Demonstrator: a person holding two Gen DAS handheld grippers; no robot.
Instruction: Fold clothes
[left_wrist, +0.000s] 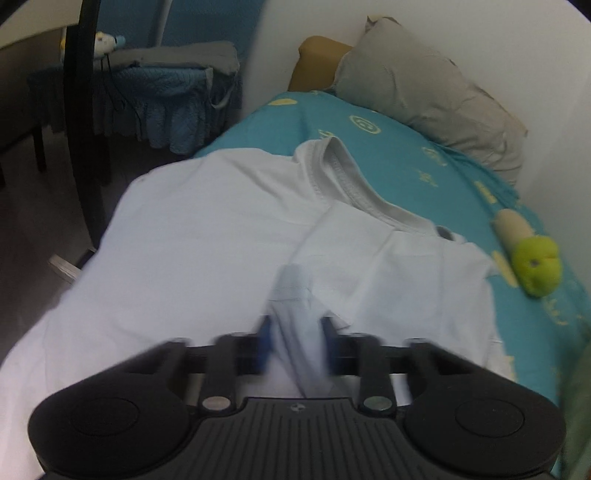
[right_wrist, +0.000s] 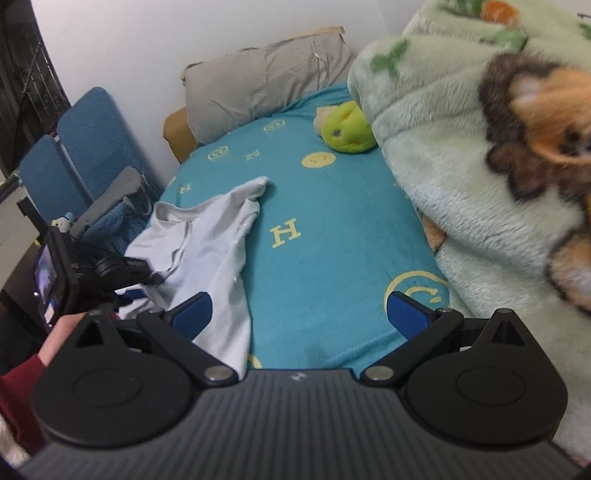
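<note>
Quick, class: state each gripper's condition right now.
Left gripper: closed on the white T-shirt.
Right gripper: open, holding nothing.

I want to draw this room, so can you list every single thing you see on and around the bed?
White cotton T-shirt: one, white, spread on the bed's left part.
Teal bedsheet with yellow prints: one, covering the bed.
Grey pillow: one, at the head.
Green plush toy: one, by the blanket.
Pale green fleece blanket: one, heaped along the right.
Blue quilted chair: one, beside the bed.
Left gripper: black, blue pads, clamped on shirt fabric.
Right gripper: black, blue pads, open over the sheet.
</note>
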